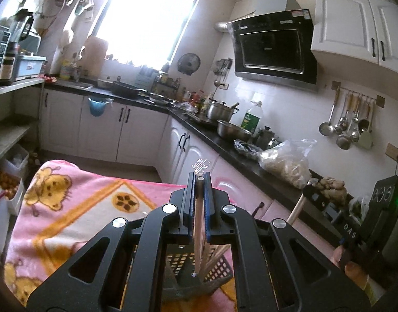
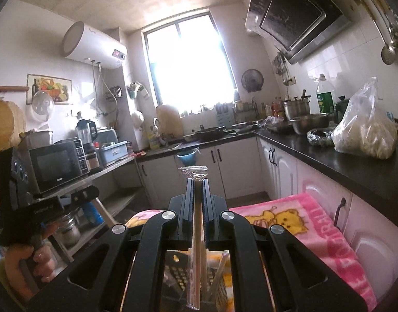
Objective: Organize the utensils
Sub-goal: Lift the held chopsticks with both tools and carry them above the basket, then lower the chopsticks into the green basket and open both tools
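My left gripper [image 1: 199, 179] is shut on a pair of wooden chopsticks in a clear wrapper [image 1: 199, 223], held upright. Their lower ends reach into a dark perforated utensil basket [image 1: 219, 267] that stands on a pink bear-print blanket [image 1: 76, 208]. My right gripper [image 2: 198, 182] is shut on another wrapped pair of chopsticks [image 2: 197, 247], also upright, with the lower end over the same basket [image 2: 178, 278]. The other gripper shows in each view: the right one [image 1: 310, 189] at the right edge, the left one [image 2: 92, 195] at the left, each held by a hand.
A black L-shaped counter [image 2: 328, 153] runs along the right and back walls, carrying pots, a bottle and a plastic bag [image 1: 287, 161]. White cabinets stand below. A shelf with a microwave [image 2: 56, 163] is on the left. Ladles hang on the wall rack [image 1: 352, 114].
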Demonstrator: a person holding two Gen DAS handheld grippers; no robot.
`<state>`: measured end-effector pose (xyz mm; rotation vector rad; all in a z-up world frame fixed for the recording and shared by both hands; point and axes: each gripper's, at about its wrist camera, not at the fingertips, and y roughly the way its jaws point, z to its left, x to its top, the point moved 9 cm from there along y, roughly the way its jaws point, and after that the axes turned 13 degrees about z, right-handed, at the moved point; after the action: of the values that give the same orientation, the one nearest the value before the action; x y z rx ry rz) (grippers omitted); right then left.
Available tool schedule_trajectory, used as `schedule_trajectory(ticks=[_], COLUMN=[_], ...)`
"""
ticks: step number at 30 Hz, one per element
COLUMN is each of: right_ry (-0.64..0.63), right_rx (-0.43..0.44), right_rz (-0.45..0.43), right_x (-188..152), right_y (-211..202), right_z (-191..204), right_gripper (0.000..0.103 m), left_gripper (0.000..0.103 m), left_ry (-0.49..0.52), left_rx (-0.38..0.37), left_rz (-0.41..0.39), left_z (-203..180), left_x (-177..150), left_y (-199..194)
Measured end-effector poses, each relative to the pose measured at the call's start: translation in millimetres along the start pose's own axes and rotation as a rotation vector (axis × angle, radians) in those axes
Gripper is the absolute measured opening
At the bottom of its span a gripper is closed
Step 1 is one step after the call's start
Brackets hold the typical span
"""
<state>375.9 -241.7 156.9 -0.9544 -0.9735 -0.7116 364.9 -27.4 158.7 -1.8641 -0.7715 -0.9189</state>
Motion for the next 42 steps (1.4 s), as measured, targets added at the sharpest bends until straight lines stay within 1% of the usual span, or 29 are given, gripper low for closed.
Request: schedule_trajectory(ticks=[6,14,23,30,34,37,42], right_ry=[0.016,0.045,0.049,0.059,0.074,0.082,0.105], right_rx=[-0.03,-0.048,-0.029,-0.034,-0.038,-0.041,-0.033], right_rz=[-0.017,-0.01,-0.015,0.001,0.019,0.035,0.075], right_x=[-6,-26,-41,-55,-66,-73,-89], right_y=[21,44,49,53,54,54,50], right_z=[-9,-23,-24,-27,-31,-32,-34], right_gripper=[0.006,0.006,0.006,0.006,0.006,0.009,0.009], left_gripper=[0.001,0.001,0.001,0.001,0.001,0.001,0.001], left_ry=[-0.001,-0.007,0.035,0.065,0.073,0.067,0.055], left_rx=[0.017,0.022,0.043,0.068,0.084,0.092,0.099], left_rz=[0.023,0.079,0.113,0.132,0.137,0.135,0.142], left_z=[11,21,18,14,15,18,23], left_x=[-7,-31,-55,-70,-77,-81,-89], left_y=[13,37,53,63,65,65,67])
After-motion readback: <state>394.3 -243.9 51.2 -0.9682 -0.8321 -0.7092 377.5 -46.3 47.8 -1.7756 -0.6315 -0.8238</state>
